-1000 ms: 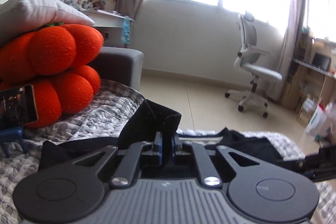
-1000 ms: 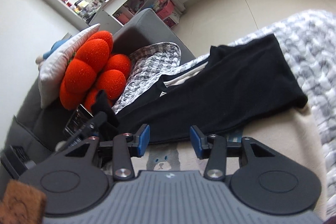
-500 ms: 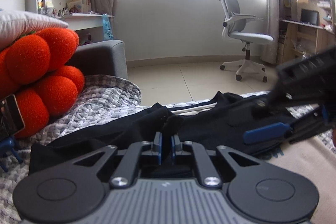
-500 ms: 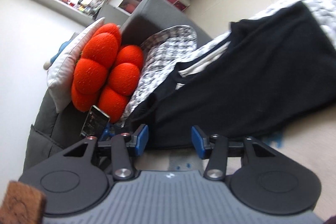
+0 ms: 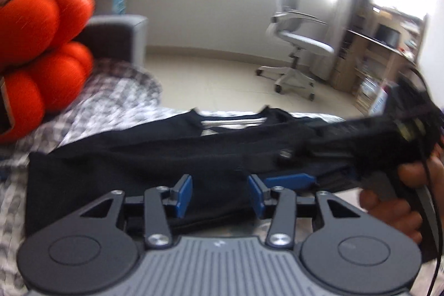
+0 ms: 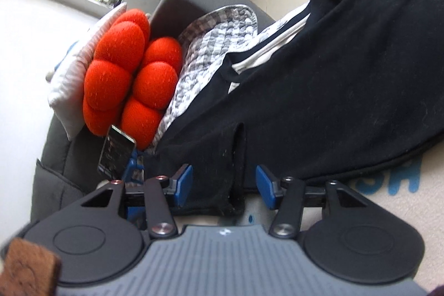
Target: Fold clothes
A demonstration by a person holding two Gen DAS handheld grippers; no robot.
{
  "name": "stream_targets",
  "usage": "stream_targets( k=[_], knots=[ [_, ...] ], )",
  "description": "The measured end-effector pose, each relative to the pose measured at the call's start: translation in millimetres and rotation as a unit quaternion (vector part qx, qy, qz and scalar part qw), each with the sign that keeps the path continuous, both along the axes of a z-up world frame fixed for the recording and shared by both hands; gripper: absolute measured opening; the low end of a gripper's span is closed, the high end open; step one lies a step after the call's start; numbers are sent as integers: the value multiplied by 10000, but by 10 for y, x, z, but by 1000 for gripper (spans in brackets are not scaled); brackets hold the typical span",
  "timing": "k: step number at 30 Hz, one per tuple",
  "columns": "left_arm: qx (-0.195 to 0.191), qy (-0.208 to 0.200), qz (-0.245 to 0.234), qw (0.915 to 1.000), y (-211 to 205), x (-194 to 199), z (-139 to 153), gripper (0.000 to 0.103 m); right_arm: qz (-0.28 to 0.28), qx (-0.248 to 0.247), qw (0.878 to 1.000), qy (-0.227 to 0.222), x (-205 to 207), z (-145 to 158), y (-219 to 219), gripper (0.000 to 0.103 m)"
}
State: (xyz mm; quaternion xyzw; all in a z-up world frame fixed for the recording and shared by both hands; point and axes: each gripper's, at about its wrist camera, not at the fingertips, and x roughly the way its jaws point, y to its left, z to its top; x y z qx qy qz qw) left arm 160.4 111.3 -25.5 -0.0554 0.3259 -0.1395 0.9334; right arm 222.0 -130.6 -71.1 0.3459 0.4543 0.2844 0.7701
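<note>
My left gripper (image 5: 219, 194) is opening over the black garment (image 5: 155, 165), which lies flat on the checked blanket (image 5: 111, 107) (pads clear); my right gripper (image 6: 223, 186) gapes, straddling its corner.

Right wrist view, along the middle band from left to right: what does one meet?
White pillow → orange cushion → grey checked blanket → black garment.

Black garment (image 6: 333, 79), orange-red cushion (image 6: 130, 74), grey-and-white checked blanket (image 6: 211, 38), blue-padded gripper (image 6: 223, 186).
</note>
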Motion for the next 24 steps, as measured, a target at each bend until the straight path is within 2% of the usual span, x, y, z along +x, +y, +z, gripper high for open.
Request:
stream_targets(
  k=[2,4,7,12,17,19,21,24],
  knots=[
    [-303,291,409,9983,188,78,-39,46,35,-67,10000,-11,-42,21,26,55],
    [-624,495,623,9949,315,135,-85,46,63,-48,10000,47,-57,24,70,55],
    [-631,617,635,9941,281,184,-134,46,177,-143,9997,53,-74,18,167,55],
    [-119,647,529,9964,127,219,-195,47,228,-499,9985,-60,-125,44,249,49],
    [71,653,461,9968,106,218,-187,47,19,-464,9986,254,-142,7,117,37],
    [127,676,450,9966,92,227,-181,47,-28,-389,9987,317,-133,0,109,37],
    [243,681,404,9966,53,226,-170,47,-12,-293,9990,337,-106,-17,132,42],
    [468,675,259,9963,-1,198,-165,47,67,-464,9988,167,-93,-1,233,39]
  ],
)
